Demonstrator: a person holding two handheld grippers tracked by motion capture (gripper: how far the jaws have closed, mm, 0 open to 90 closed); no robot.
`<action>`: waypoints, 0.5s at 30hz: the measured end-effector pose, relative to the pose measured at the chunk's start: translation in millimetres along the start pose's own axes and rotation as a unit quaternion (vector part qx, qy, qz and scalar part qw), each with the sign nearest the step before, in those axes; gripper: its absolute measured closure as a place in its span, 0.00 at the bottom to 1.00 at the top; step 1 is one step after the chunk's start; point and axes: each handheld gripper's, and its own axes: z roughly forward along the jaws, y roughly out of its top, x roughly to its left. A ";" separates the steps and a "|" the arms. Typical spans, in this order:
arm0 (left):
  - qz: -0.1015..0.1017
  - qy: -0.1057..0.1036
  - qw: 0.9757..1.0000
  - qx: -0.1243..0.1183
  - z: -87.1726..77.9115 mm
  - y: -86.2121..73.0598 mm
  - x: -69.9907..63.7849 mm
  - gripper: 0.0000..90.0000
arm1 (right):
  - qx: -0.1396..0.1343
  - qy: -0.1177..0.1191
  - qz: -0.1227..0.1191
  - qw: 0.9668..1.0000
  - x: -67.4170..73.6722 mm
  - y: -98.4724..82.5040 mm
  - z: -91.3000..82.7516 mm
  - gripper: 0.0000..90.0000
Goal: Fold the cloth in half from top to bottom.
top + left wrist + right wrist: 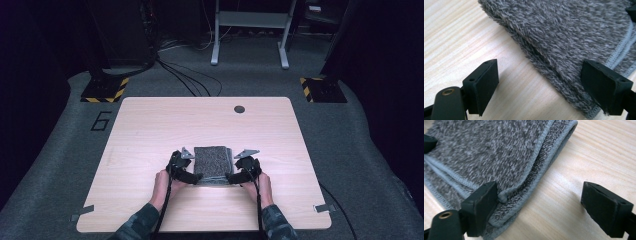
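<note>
Folded grey towel (pixel 212 165) at near-middle of counter (pixel 150 130). Soft, light, floppy, layers prone to sliding. Left tongs (pixel 540 85) and right tongs (pixel 540 205) both spread, pinching nothing. Best pinched through all layers at near corners.

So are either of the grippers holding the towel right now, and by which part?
Nothing is held. Both the left gripper and right gripper stand open at the folded grey towel's near corners.
</note>
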 end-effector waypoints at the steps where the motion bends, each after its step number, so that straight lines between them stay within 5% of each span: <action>1: 0.000 -0.003 1.000 -0.001 -2.5 0.1 0.8 0.17 | -0.004 0.000 -0.005 1.000 -1.1 -0.3 -1.2 0.16; 9: -0.016 0.012 0.999 -0.035 -32.0 -5.9 9.2 0.15 | -0.041 -0.008 0.005 0.999 -5.9 -4.3 -30.9 0.16; 15: -0.022 0.034 0.998 -0.037 -52.9 -23.7 17.2 0.13 | -0.058 -0.030 0.018 0.998 -19.8 -20.7 -55.6 0.16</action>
